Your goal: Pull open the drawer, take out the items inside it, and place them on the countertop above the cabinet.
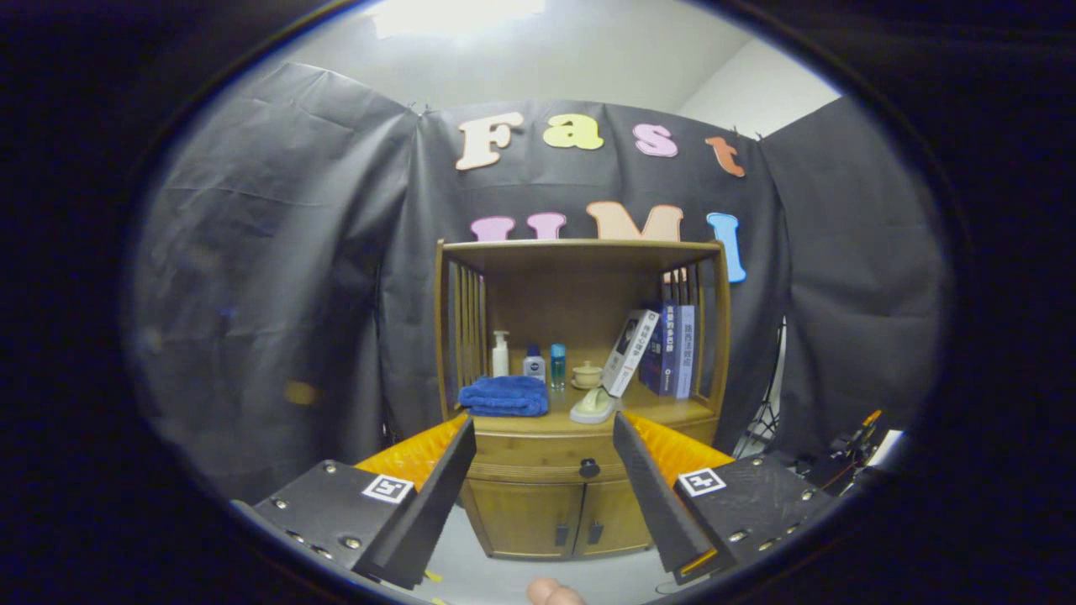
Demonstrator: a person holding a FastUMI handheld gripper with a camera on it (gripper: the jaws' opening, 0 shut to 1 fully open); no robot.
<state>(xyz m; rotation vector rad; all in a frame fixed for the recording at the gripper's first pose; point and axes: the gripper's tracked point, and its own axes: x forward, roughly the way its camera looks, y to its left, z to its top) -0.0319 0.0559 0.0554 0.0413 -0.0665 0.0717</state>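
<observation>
The drawer sits closed in the cabinet, its knob between the empty, wide-open tongs. Towel and bottles already rest on the table; drawer contents are hidden.

Warm brown wooden cabinet with black drawer knob; folded blue towel; white pump bottle; translucent blue bottle; dark blue books; cream cup

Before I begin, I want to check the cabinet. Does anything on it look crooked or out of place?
One book leans tilted against the upright books. The towel, bottles and drawer, which is closed, look ordinary. The gripper is open, well short of the knob.
</observation>
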